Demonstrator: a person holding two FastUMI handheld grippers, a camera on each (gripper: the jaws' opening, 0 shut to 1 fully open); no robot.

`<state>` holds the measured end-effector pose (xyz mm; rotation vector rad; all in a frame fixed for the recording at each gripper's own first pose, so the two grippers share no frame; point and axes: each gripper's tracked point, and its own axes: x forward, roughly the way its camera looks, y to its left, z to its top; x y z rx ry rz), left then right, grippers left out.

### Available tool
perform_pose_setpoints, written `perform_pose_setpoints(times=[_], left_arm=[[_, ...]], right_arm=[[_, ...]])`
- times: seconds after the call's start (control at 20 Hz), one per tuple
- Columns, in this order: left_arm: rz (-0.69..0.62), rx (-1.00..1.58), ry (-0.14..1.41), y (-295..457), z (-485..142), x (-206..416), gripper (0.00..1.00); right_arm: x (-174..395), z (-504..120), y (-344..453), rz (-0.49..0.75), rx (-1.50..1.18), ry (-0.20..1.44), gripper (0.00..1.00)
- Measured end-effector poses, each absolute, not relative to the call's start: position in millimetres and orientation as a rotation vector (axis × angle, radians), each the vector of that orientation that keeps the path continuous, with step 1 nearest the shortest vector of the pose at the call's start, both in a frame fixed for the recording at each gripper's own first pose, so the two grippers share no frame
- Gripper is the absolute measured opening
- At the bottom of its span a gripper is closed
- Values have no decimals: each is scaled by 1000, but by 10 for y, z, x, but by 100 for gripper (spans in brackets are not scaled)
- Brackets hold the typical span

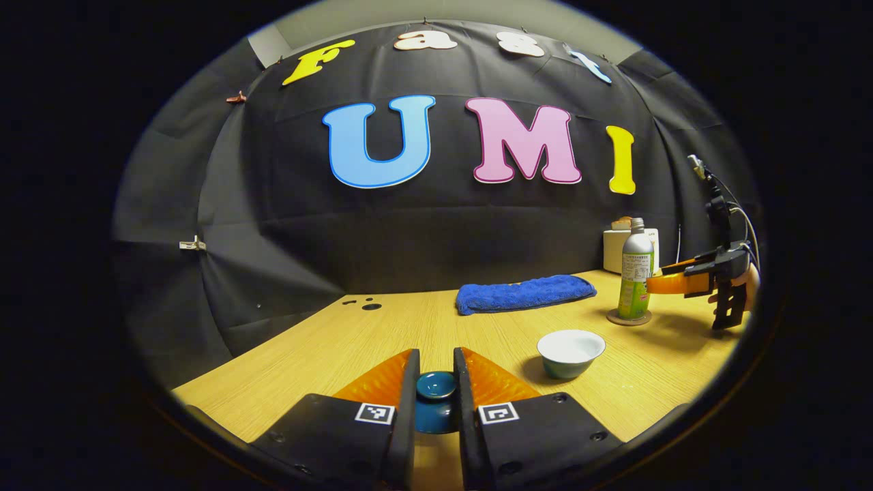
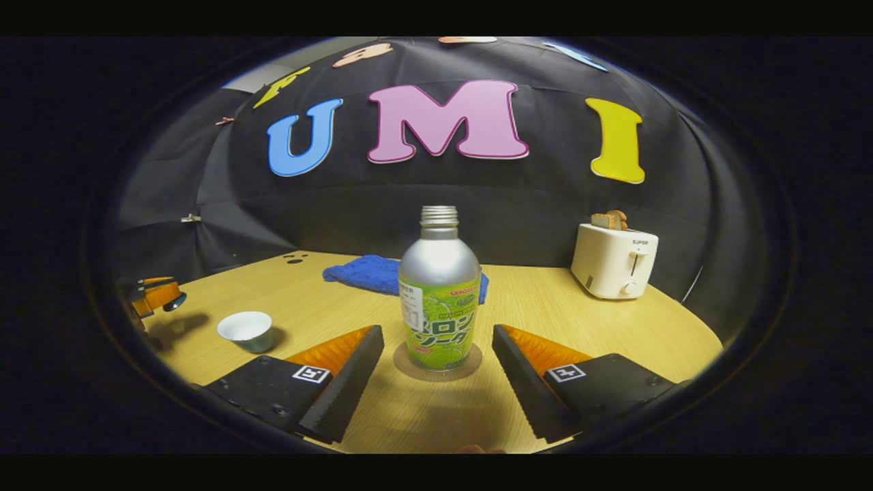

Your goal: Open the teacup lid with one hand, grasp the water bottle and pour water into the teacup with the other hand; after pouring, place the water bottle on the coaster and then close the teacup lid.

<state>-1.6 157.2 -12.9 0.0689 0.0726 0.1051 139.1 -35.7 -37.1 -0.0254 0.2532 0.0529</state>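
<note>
Teacup lid [image 1: 436, 386] pinched between left gripper [image 1: 436, 382] fingers, above table [image 1: 382, 334]

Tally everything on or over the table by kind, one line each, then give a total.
Teacup: 1
Teacup lid, held in the left tool: 1
Water bottle: 1
Coaster, under the bottle: 1
Blue towel: 1
Toaster: 1
Tools, counting the right tool: 2
Total: 8
</note>
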Motion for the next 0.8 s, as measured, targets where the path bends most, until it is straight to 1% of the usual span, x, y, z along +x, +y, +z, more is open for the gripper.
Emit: perform_pose_setpoints(times=[0.2, 0.4, 0.55, 0.7, 0.8], left_arm=[[92, 68, 53, 1463, -39, -34, 30], [62, 102, 10, 1208, 182, 112, 30], [10, 93, 12, 938, 191, 319, 30], [-28, 94, 29, 738, 164, 508, 31], [-52, 96, 34, 598, 166, 588, 30]], right_arm=[[1151, -73, -303, 79, -20, 188, 99], [946, 94, -272, 96, -39, 148, 99], [752, 15, -405, 41, -38, 130, 99], [686, -106, -440, 45, -9, 160, 99], [699, -108, -512, 27, 14, 146, 99]])
